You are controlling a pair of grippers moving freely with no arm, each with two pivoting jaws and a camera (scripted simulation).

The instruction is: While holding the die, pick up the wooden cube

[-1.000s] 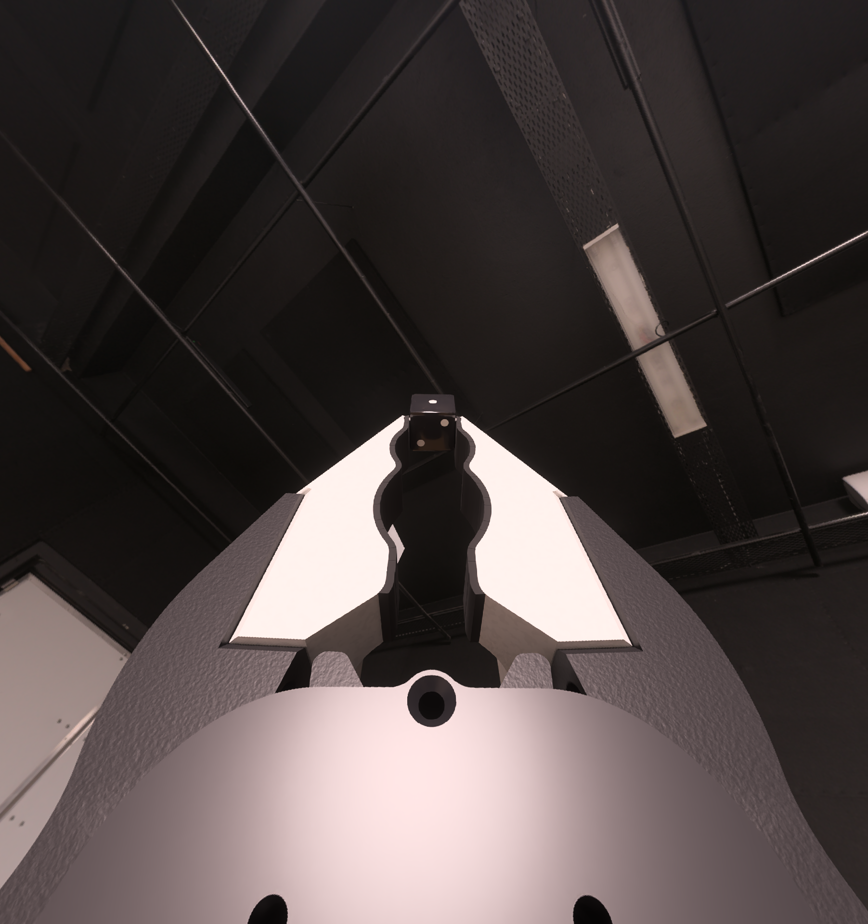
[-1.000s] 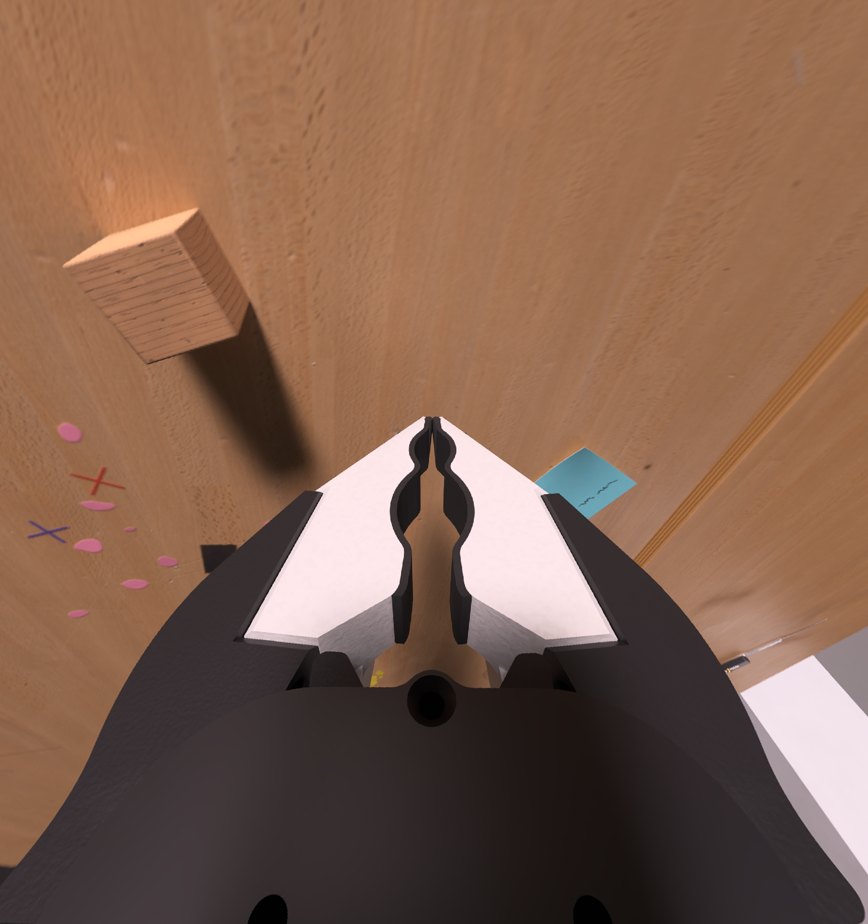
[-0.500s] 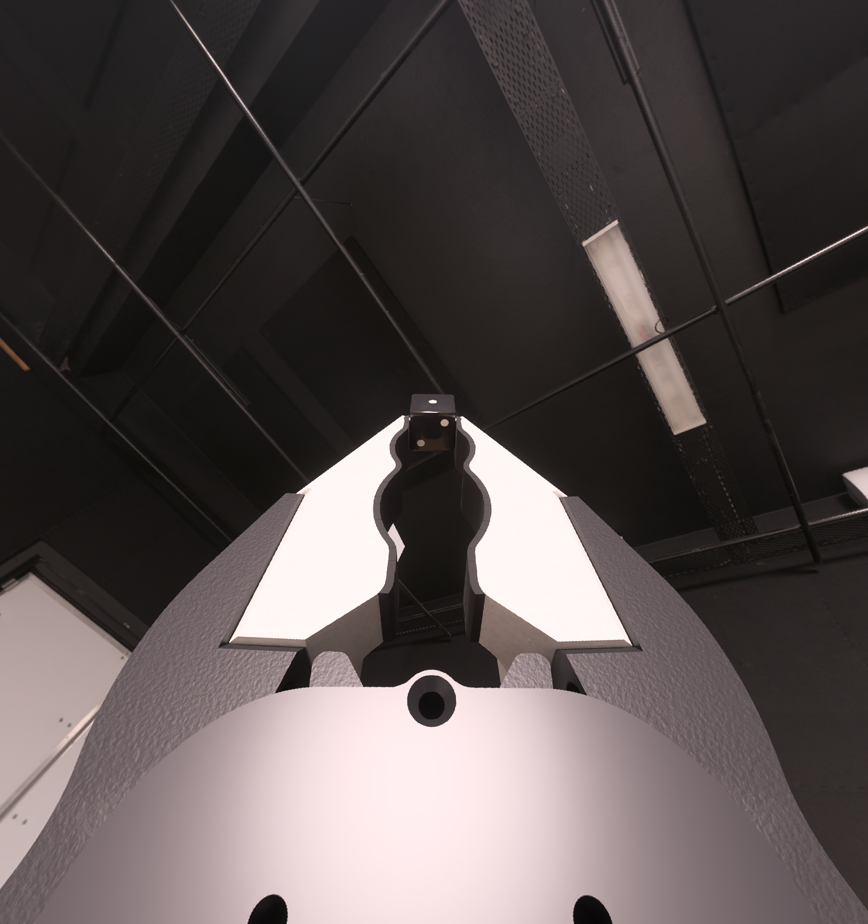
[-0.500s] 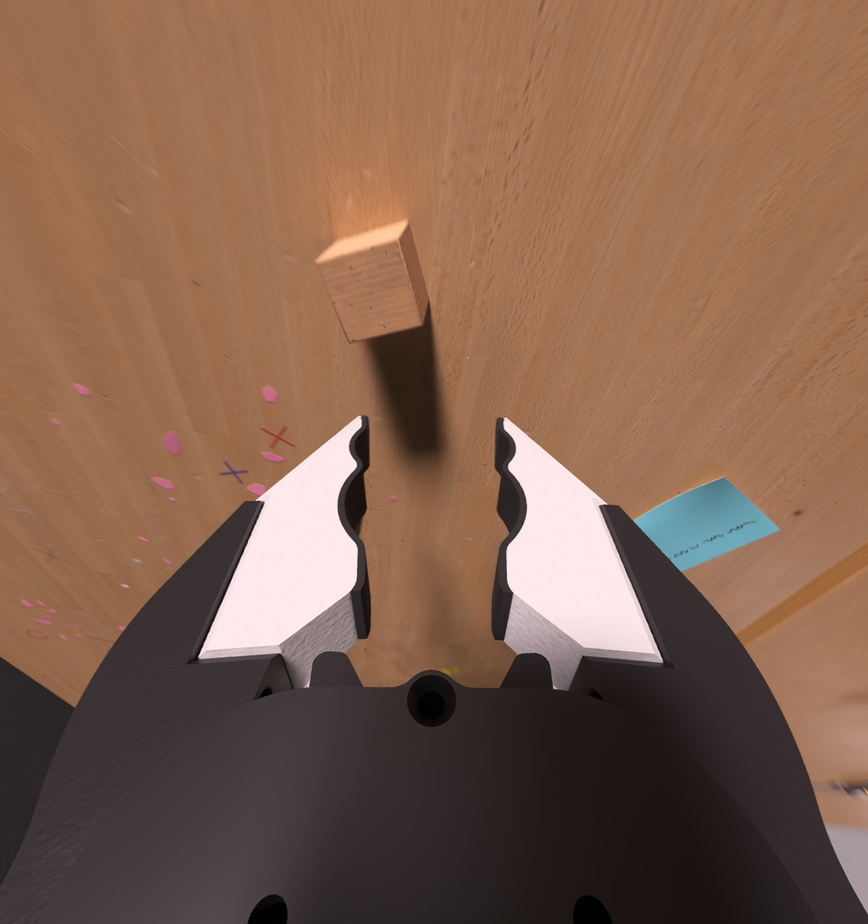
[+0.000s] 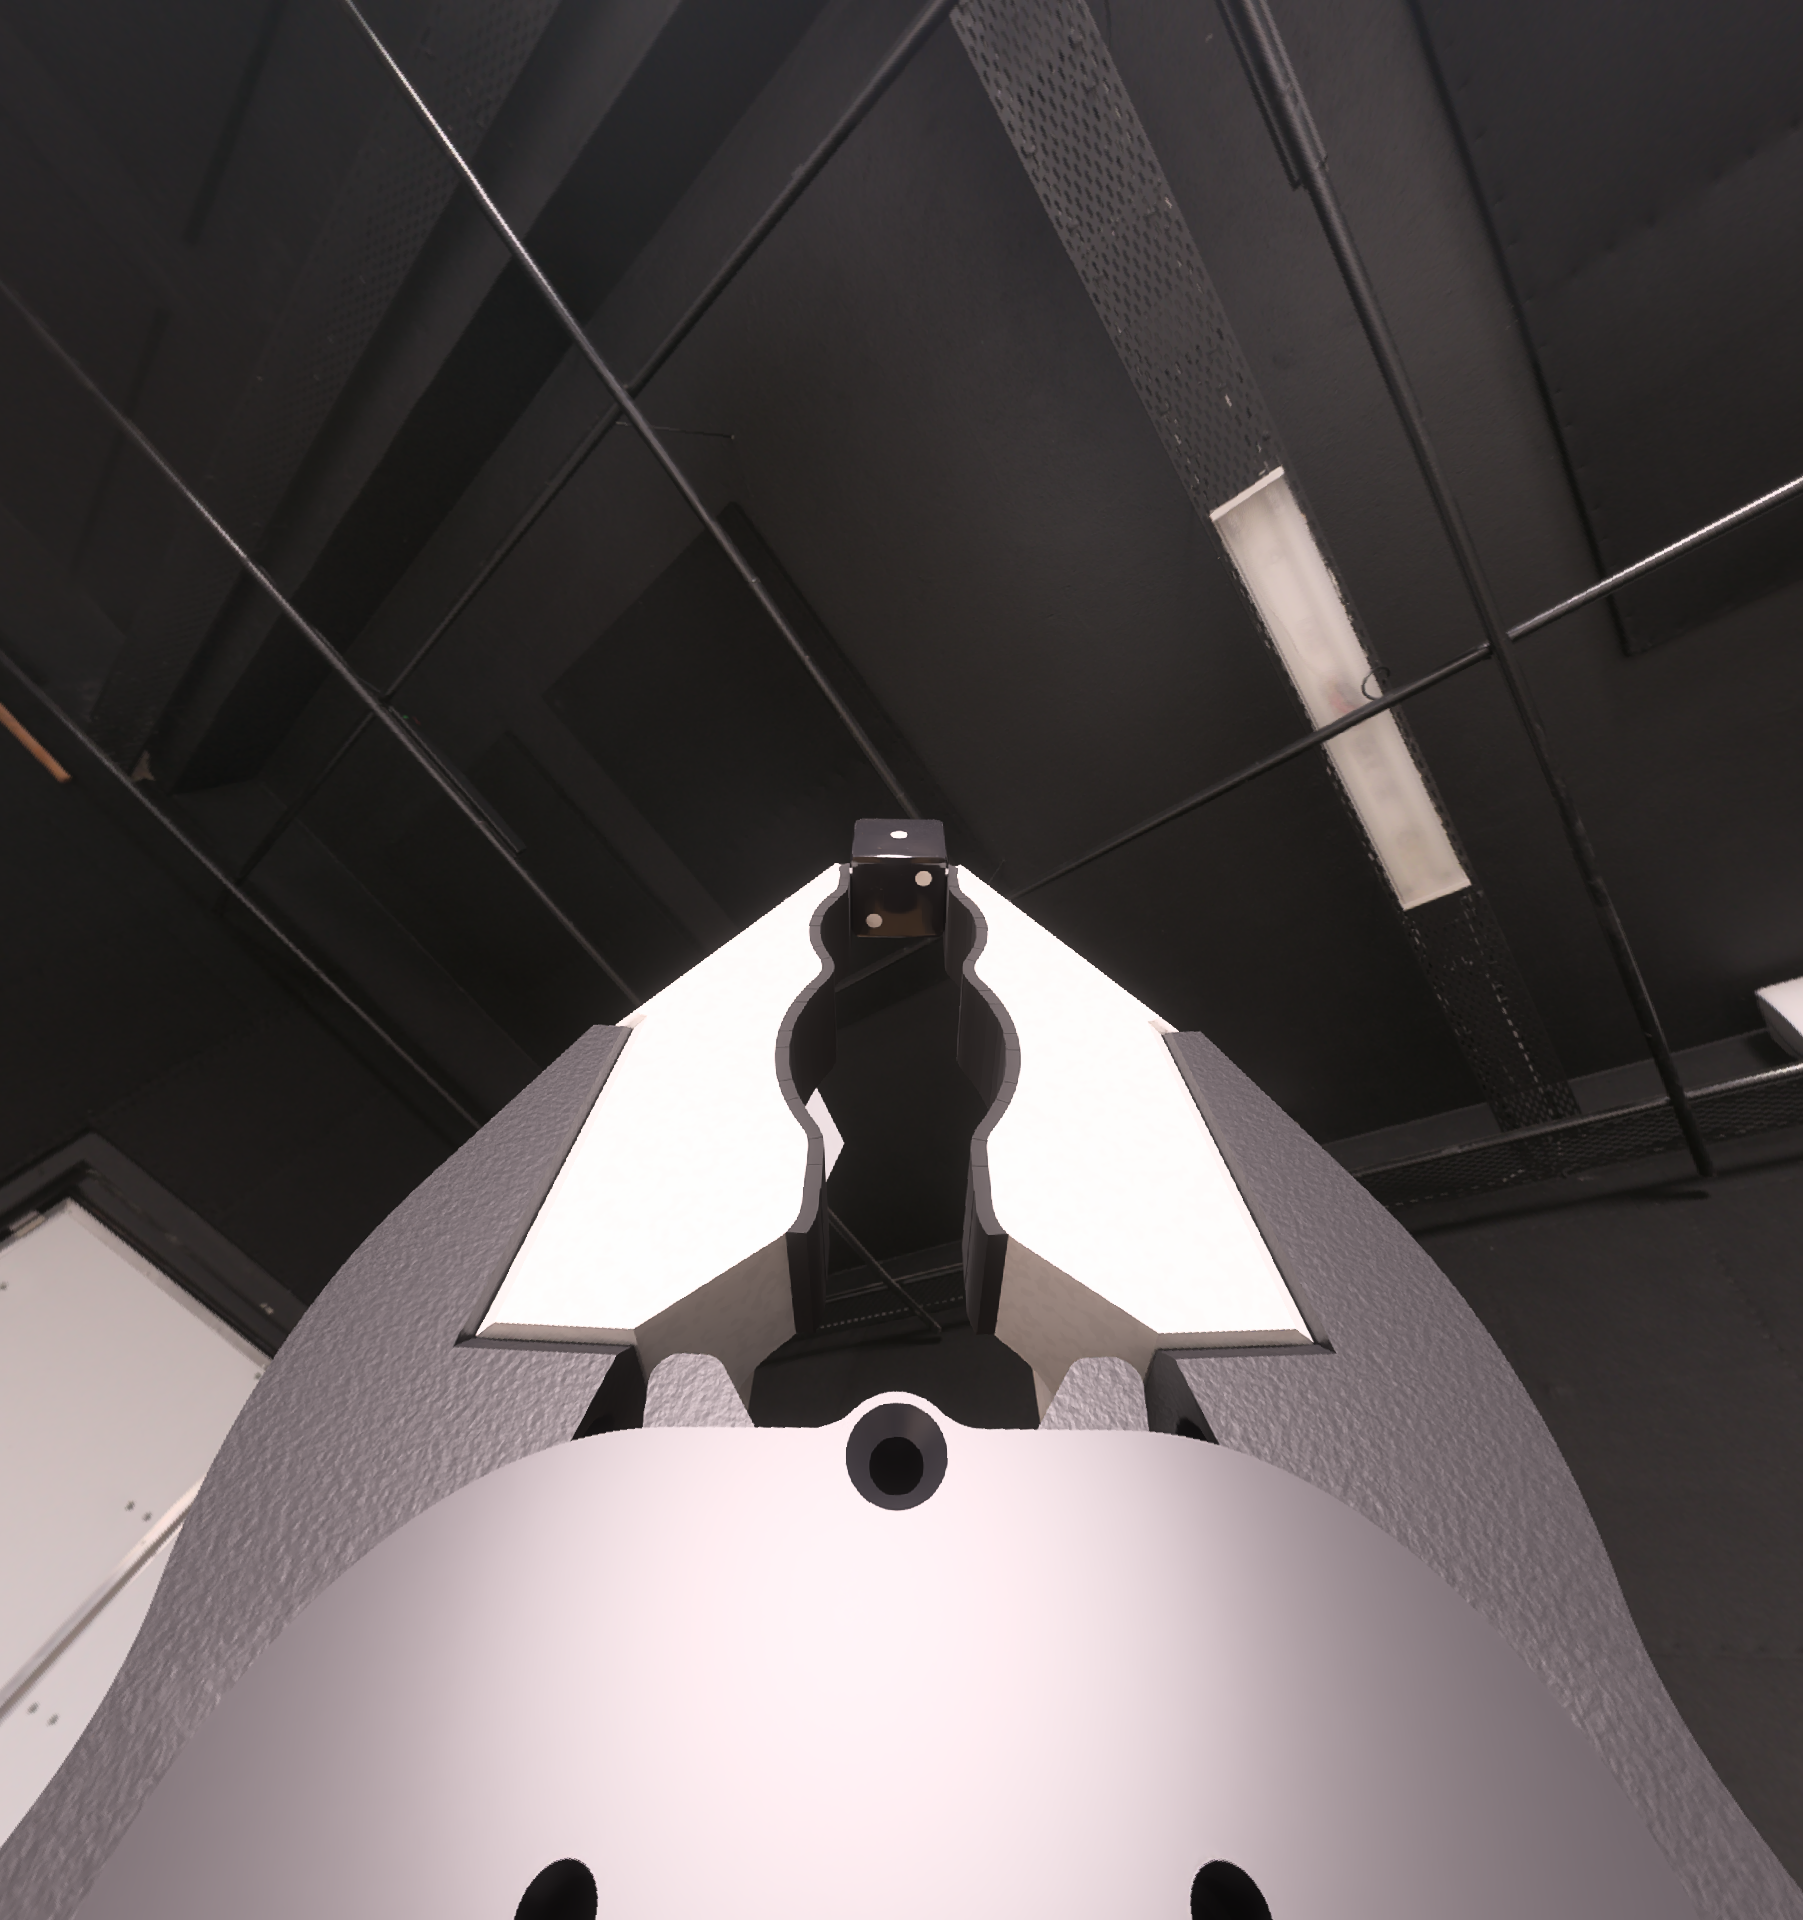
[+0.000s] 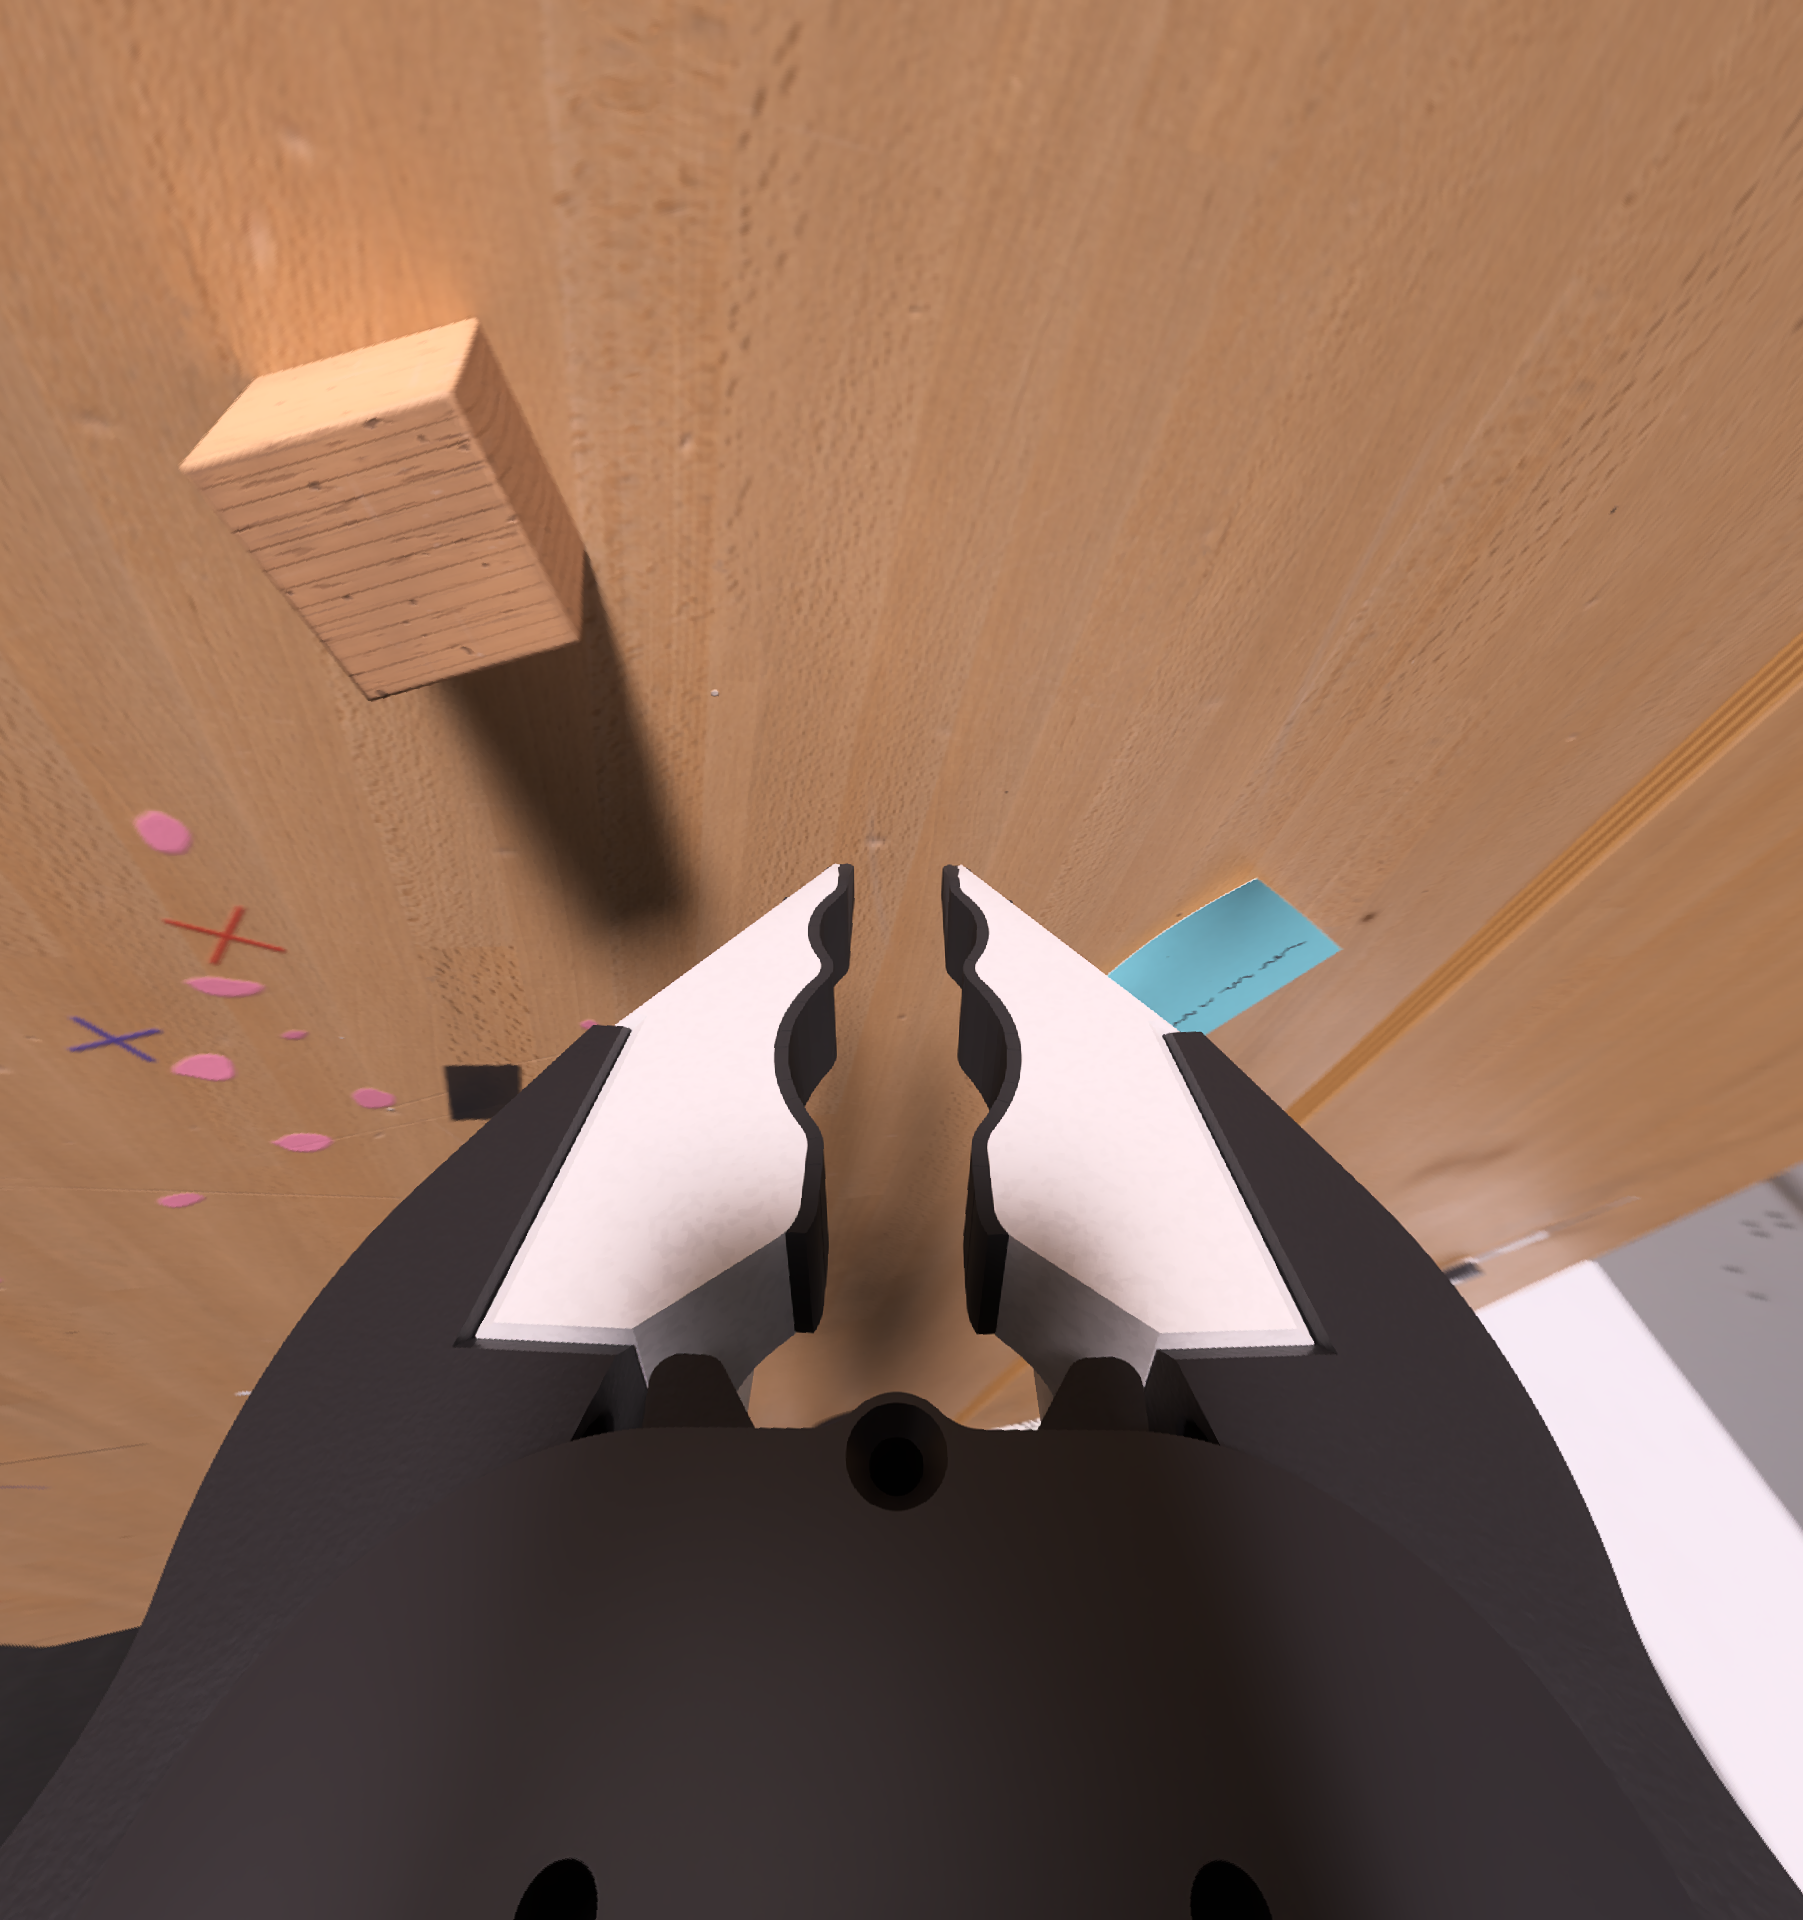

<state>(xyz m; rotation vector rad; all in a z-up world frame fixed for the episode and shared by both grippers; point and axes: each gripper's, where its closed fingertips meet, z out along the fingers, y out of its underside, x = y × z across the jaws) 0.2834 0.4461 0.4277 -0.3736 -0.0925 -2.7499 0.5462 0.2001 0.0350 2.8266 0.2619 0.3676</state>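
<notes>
My left gripper [image 5: 899, 883] points up at a dark ceiling and is shut on a small black die [image 5: 899, 894] with white pips, held at its fingertips. My right gripper [image 6: 897, 878] looks down at a wooden table [image 6: 1188, 416]; its jaws stand a narrow gap apart with nothing between them. The wooden cube [image 6: 398, 509] rests on the table ahead and to the left of the right fingertips, apart from them, and casts a dark shadow toward the gripper.
A blue sticky note [image 6: 1229, 961] lies on the table just right of the right fingers. Pink spots and small red and blue crosses [image 6: 222, 935] mark the table at left, with a small black square [image 6: 481, 1086]. The table edge and a white surface [image 6: 1655, 1507] are at lower right.
The right gripper has narrowed from wide open to a small gap and has shifted, so the cube now sits larger and farther left. The left gripper still holds the die unmoved.
</notes>
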